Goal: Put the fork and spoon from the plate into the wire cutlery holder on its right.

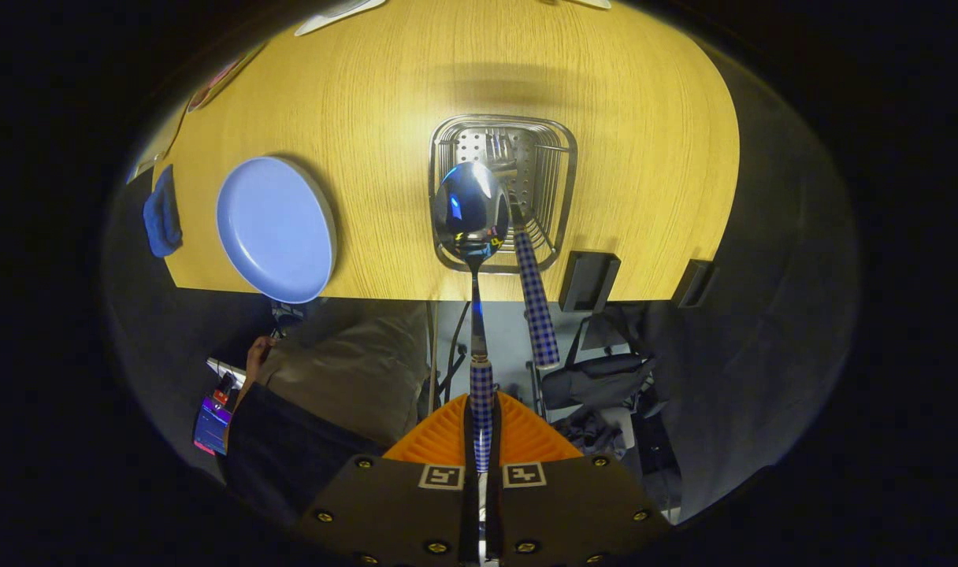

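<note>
Presently: gripper [481, 441] clamped on the checked handle of the spoon [470, 206], bowl over the wire cutlery holder [554, 169] near the desk [384, 94] front edge. Fork [536, 299] leans inside. Plate [276, 228] bare, front-left. No legible writing.

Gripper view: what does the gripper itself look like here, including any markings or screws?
The gripper has a dark, flat body with brass-coloured screws along its edges and two square black-and-white fiducial tags beside the central slot. Its two ribbed fingers taper forward into a wedge.
</note>
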A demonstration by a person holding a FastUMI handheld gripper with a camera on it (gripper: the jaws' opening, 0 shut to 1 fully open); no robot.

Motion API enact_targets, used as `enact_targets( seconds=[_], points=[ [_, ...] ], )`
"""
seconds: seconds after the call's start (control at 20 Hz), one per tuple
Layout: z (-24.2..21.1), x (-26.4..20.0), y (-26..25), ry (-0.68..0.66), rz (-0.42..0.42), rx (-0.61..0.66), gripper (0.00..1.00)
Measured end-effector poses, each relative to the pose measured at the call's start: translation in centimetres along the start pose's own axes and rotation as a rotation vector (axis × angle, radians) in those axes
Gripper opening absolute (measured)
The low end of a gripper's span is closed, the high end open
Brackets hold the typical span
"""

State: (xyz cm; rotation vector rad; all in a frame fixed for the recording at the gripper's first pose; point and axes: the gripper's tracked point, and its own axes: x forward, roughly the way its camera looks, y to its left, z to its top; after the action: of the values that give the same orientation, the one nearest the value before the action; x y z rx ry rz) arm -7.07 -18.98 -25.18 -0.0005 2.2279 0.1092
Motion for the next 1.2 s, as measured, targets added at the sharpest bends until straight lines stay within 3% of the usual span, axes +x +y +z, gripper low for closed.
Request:
enact_targets(
  seconds=[0.9, 1.2],
  points=[
    [3.9, 0.8, -1.0, 0.136, -0.037, -0.027, 0.04],
    [5.1, -0.1, -0.8, 0.121, -0.055, -0.056, 0.12]
  ],
)
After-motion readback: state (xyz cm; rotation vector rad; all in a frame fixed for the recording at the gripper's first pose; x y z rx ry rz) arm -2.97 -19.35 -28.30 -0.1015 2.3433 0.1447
